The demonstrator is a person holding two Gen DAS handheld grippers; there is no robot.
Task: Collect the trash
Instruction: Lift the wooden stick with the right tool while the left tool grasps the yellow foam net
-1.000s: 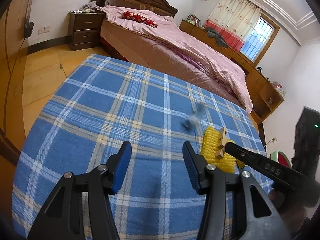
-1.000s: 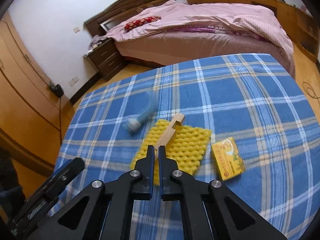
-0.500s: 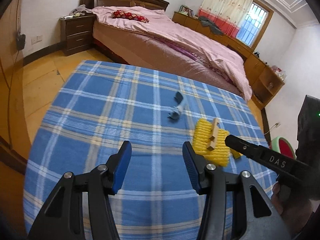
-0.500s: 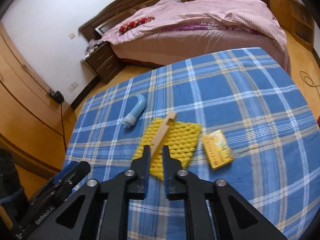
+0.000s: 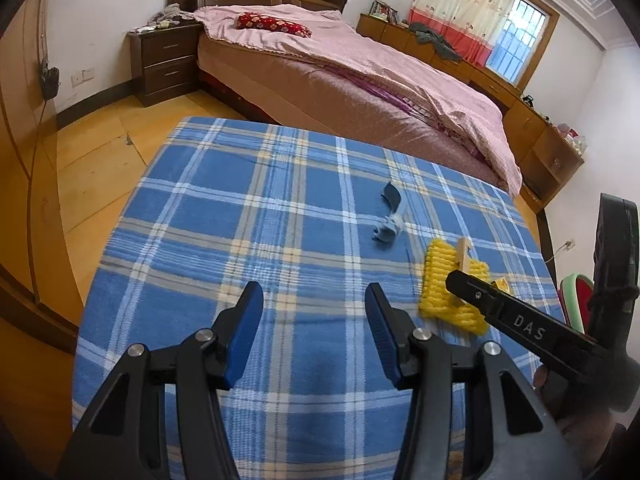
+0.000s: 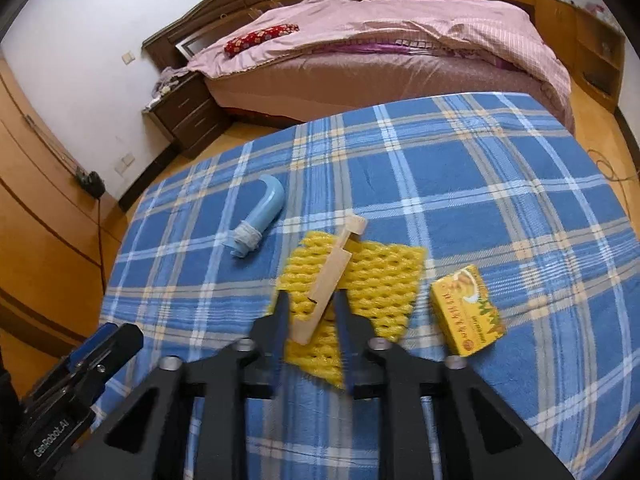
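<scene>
Fingers [image 6: 282, 320] of right gripper [image 6: 310, 320] parted, straddling wooden stick [image 6: 326, 290] on yellow foam net [image 6: 380, 280]; best centred before pinching; left gripper [image 5: 314, 328] spread, idle.

— What does your left hand-held gripper [image 5: 314, 330] look like?
— Black angular arms with triangular cut-outs, silver round screws at the joints, and blue ribbed pads [image 5: 244, 334] on both fingers. Its side carries white "GenRobot.AI" lettering in your right wrist view.
— And your right hand-held gripper [image 6: 310, 322]?
— The same black frame and silver screws, with blue-edged fingers [image 6: 280, 320]. Seen from the left, its side reads "DAS" in white, and a bit of your skin shows behind it.
</scene>
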